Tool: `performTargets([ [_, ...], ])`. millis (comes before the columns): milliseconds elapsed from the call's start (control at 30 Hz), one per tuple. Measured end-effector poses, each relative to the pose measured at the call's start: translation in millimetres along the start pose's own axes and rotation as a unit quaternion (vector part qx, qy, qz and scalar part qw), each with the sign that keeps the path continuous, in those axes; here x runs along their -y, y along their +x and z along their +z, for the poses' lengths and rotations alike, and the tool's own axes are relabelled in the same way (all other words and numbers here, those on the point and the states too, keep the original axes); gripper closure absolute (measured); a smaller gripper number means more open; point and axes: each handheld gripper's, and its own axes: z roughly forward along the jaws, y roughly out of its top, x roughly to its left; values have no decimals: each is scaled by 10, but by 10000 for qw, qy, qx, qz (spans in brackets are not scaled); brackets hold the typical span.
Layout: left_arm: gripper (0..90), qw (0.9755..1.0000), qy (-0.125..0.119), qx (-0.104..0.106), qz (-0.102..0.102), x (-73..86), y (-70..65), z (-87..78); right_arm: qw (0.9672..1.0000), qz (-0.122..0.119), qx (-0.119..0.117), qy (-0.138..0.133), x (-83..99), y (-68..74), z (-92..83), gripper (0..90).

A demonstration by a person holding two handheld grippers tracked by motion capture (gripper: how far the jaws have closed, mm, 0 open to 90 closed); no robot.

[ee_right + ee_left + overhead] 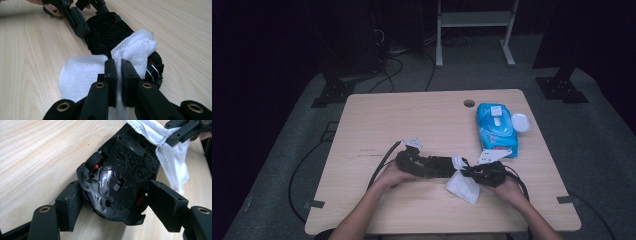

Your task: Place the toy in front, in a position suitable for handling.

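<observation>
A black opened mouse shell (437, 166) lies on the wooden table (387, 115), its inside facing up, with a scroll wheel and red parts showing (120, 170). My left gripper (409, 162) clasps its rear end, one pad pressed on each side (116, 192). My right gripper (472, 174) is shut on a white wipe (463, 187). The wipe (82, 72) is pinched between the pads (119, 67) and drapes over the near end of the shell (105, 32). In the left gripper view the wipe (172, 157) hangs from the right gripper (185, 130) at the top right.
A blue wet-wipe pack (496, 129) lies at the right rear of the table, with a white round lid (519, 121) beside it. A cable hole (469, 103) sits near the back edge. Cables trail from both grippers off the table's sides.
</observation>
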Motion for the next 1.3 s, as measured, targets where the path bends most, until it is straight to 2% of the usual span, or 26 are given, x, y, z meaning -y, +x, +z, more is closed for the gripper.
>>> performTargets([
  [400,284,9996,-54,214,-198,4,44,-8,10000,-32,19,-52,23,-6,-4,837],
  [600,270,9972,-99,527,-525,19,113,-26,9998,-193,-5,-65,26,6,-4,837],
  [800,336,9978,-95,369,-546,9,103,-20,9998,-203,-10,-75,28,0,-4,837],
  [867,357,9980,-127,248,-560,4,95,-11,9996,-282,-12,-62,22,22,-2,837],
  [933,360,9986,-112,166,-480,-2,79,-6,9995,-301,-20,-64,20,24,-1,837],
  [1000,369,9995,-82,11,-301,-1,41,-5,9995,-305,1,-77,19,25,-2,836],
  [1067,369,9994,-137,-19,-312,16,25,-3,9996,-262,21,-82,22,24,-4,836],
  [1100,369,9994,-241,-79,-223,36,-1,-4,9997,-246,19,-91,24,27,-6,836],
  [1133,369,9994,-241,-79,-223,36,-1,-4,9997,-245,36,-92,25,31,-9,836],
  [1200,370,9991,-335,-267,6,39,-61,0,9997,-224,66,-99,29,37,-15,837],
  [1233,373,9991,-335,-267,6,39,-61,0,9997,-224,66,-99,29,37,-15,837],
  [1267,373,9983,-400,-397,144,34,-95,3,9997,-188,72,-108,32,29,-20,837],
  [1300,404,9964,-488,-572,397,32,-149,9,9997,-81,208,-131,38,-7,-36,837],
])
